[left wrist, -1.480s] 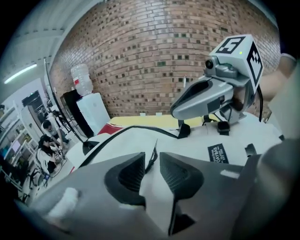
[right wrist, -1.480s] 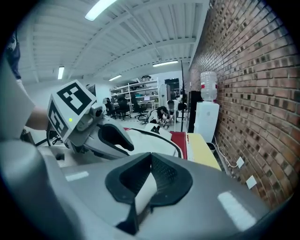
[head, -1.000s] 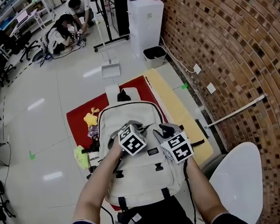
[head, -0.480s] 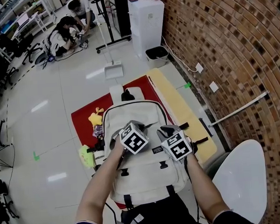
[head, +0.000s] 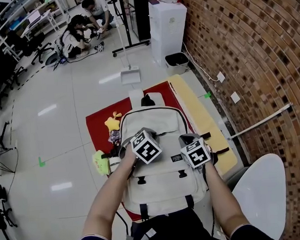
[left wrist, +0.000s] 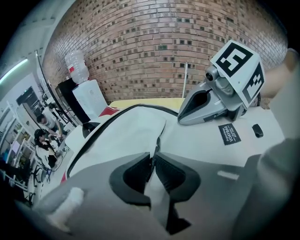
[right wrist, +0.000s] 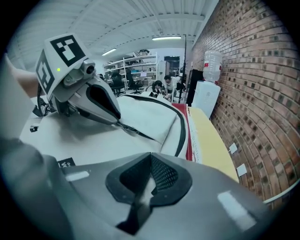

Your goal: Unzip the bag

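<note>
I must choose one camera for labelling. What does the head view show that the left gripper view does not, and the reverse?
Only the head view shows the yellow plush toy and the dustpan on the floor beyond the white backpack. Only the left gripper view shows how the left gripper stands: its jaws are closed on a thin dark zipper tab at the backpack's seam. Both show the backpack, the right gripper, the water dispenser and the brick wall.
</note>
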Demonstrator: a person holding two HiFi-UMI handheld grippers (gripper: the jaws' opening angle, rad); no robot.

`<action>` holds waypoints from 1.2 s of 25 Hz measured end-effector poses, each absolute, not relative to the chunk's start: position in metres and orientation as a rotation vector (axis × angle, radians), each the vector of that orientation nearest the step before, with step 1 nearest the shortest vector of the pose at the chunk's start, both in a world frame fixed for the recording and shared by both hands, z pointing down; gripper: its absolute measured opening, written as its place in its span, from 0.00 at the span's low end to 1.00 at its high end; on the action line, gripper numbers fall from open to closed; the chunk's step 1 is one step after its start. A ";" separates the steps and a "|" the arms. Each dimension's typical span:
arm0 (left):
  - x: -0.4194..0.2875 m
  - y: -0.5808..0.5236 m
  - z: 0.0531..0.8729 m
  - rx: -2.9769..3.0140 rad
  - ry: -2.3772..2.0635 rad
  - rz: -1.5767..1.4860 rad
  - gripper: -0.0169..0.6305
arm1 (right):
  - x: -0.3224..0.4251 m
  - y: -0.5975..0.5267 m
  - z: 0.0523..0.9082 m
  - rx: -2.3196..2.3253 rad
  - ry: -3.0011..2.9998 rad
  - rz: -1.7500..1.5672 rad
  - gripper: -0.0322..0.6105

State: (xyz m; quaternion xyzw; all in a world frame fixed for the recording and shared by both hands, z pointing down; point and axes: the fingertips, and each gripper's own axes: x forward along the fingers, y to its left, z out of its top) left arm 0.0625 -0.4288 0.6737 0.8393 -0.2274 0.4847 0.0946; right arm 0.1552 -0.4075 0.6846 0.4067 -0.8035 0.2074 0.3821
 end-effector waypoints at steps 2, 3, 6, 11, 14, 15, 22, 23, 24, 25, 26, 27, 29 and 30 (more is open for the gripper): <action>0.054 -0.429 0.672 2.484 -0.691 1.448 0.09 | 0.157 -0.410 0.687 1.047 -2.042 0.527 0.06; 0.048 -0.428 0.672 2.477 -0.701 1.452 0.09 | 0.158 -0.412 0.689 1.053 -2.039 0.518 0.06; 0.028 -0.428 0.669 2.451 -0.741 1.452 0.09 | 0.160 -0.414 0.693 1.052 -2.025 0.505 0.06; -0.004 -0.423 0.667 2.411 -0.794 1.472 0.09 | 0.163 -0.411 0.697 1.050 -2.001 0.520 0.06; -0.023 -0.419 0.665 2.389 -0.834 1.458 0.09 | 0.162 -0.413 0.698 1.047 -1.998 0.518 0.06; -0.029 -0.418 0.664 2.383 -0.850 1.455 0.09 | 0.162 -0.413 0.698 1.047 -1.995 0.517 0.06; -0.071 -0.415 0.660 2.321 -0.970 1.439 0.09 | 0.163 -0.414 0.702 1.043 -1.977 0.524 0.06; -0.077 -0.414 0.660 2.311 -0.985 1.438 0.09 | 0.164 -0.414 0.702 1.043 -1.974 0.524 0.06; -0.083 -0.413 0.660 2.301 -0.998 1.435 0.09 | 0.164 -0.414 0.702 1.043 -1.972 0.525 0.06; -0.088 -0.412 0.659 2.292 -1.011 1.428 0.09 | 0.164 -0.414 0.702 1.043 -1.972 0.526 0.06; -0.093 -0.412 0.658 2.283 -1.027 1.416 0.09 | 0.164 -0.414 0.702 1.042 -1.973 0.527 0.06; -0.098 -0.411 0.657 2.274 -1.042 1.400 0.09 | 0.164 -0.414 0.701 1.041 -1.974 0.528 0.06; -0.106 -0.410 0.655 2.259 -1.063 1.366 0.09 | 0.163 -0.415 0.701 1.040 -1.975 0.531 0.06; -0.108 -0.409 0.655 2.252 -1.067 1.357 0.09 | 0.163 -0.415 0.701 1.040 -1.975 0.531 0.06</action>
